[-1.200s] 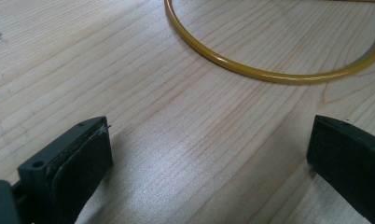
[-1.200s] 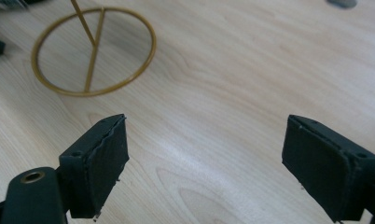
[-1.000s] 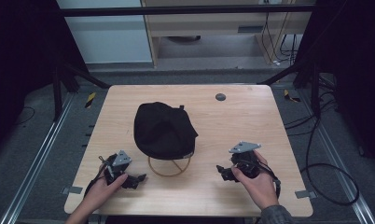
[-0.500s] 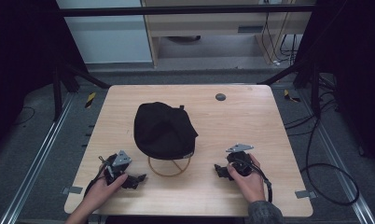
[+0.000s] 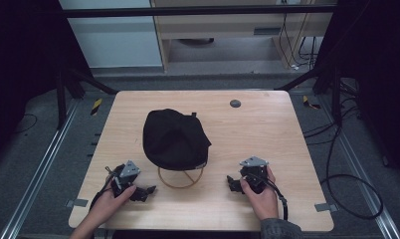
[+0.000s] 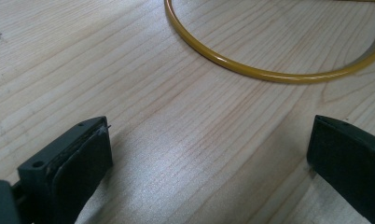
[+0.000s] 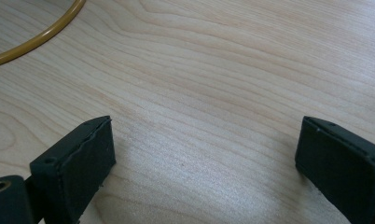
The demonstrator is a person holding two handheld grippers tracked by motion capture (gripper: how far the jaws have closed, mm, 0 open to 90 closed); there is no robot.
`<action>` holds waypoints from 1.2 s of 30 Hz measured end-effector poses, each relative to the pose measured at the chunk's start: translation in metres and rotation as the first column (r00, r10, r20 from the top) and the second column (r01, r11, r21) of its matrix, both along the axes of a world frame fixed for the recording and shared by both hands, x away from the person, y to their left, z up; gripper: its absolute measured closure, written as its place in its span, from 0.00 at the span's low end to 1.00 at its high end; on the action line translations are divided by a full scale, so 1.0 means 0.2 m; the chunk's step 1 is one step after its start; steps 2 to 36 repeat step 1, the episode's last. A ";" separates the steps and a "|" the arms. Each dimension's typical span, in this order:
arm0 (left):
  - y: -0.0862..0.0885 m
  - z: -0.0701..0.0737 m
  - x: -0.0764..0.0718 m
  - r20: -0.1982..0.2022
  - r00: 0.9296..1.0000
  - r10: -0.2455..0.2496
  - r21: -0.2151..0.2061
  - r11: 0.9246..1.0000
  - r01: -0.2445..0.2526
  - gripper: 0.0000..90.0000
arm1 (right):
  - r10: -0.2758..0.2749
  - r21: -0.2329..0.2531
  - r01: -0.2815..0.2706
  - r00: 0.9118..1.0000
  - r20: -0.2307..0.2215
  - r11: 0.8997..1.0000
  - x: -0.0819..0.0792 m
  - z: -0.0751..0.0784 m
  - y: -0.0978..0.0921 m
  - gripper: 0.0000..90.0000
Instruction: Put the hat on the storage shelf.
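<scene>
While both your left gripper [image 5: 147,190] and right gripper [image 5: 231,183] rest wide open and empty on the pale wooden counter [image 5: 267,134], you're at the approach; next, reach for the black fabric cap [image 5: 174,139] on its yellow wire ring stand [image 5: 180,180].

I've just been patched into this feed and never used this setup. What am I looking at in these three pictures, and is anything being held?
No robot arm here: a person holds the left gripper and the right gripper, both low over a wooden table. The high view looks down from above. The other two cameras ride on the grippers and look out between their black jaws. On the table a black cap sits on a stand with a yellow ring base; the ring also shows in the left gripper view. A small dark disc lies farther back. Both pairs of jaws stand wide apart, holding nothing.
</scene>
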State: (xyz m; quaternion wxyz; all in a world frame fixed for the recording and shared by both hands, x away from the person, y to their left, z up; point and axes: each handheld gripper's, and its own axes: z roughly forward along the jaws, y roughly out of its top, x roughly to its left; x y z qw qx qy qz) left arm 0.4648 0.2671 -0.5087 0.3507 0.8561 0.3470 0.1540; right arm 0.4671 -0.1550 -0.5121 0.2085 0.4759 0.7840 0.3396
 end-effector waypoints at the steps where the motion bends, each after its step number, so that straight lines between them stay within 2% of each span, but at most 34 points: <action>1: 0.00 0.00 0.00 0.000 1.000 -0.001 0.000 1.000 0.001 0.00 | -0.003 0.000 0.003 1.000 0.000 1.000 0.00 0.00 0.00 0.05; 36: 0.00 0.00 0.00 0.000 1.000 -0.001 0.000 1.000 0.001 0.00 | -0.003 0.000 0.003 1.000 0.000 1.000 0.00 0.00 0.00 0.05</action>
